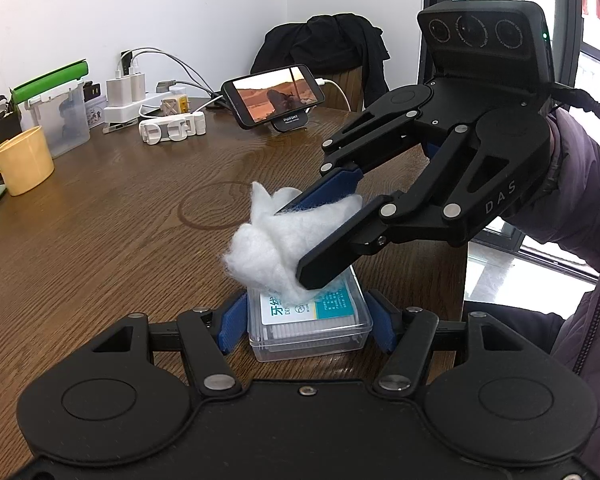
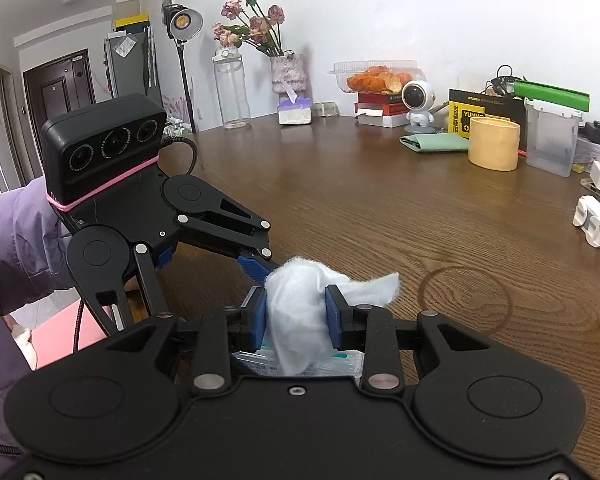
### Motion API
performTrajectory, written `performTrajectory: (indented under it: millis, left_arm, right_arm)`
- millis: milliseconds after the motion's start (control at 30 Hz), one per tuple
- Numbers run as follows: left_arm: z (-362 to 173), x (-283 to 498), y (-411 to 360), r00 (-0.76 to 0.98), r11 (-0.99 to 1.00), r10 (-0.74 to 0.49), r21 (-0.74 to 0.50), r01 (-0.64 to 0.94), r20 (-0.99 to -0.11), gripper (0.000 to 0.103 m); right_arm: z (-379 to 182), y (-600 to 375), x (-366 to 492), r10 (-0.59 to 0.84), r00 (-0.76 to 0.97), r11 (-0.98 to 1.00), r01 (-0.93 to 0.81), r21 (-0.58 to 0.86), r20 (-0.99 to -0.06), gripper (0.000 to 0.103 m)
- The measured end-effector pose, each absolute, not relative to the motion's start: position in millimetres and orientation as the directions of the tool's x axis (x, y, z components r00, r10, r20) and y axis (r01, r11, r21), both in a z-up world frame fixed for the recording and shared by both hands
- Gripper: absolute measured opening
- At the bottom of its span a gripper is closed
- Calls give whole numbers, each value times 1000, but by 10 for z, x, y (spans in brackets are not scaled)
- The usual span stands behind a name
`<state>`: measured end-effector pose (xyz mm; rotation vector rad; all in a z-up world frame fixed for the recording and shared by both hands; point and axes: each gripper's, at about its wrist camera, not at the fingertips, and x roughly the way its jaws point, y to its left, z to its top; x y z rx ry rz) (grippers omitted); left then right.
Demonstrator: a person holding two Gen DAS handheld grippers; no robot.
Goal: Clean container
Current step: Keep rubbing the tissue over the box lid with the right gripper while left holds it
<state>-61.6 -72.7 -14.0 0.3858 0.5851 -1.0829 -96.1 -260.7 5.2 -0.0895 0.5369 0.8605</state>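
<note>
Container [image 1: 310, 326] clamped by left gripper [image 1: 306, 322] on counter [image 1: 120, 208]; right gripper [image 2: 296, 314] pinches cotton wad [image 2: 296, 308]: press lightly, wipe lid evenly.

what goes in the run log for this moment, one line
left gripper: shut on clear plastic box | right gripper: shut on white cotton wad | wad touching box lid | brown wooden table

Fluffy white cotton wad [image 1: 272, 236], clear glossy plastic container [image 1: 312, 332] with paper label, on grained, satin wood table [image 1: 120, 200].
</note>
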Motion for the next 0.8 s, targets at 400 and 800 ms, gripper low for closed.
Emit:
performTrajectory:
  millis: [400,800]
  left_arm:
    - [-139,-623,-725,341,426,-709,11,905,-617,63]
    - [-137,-613,-725,340,425,-709,11,905,-618,63]
  right_arm:
    - [57,-2598,-981,702,524,654,-743,145,-482,33]
    - [79,-2631,-924,694,526,661,-735,148,-492,32]
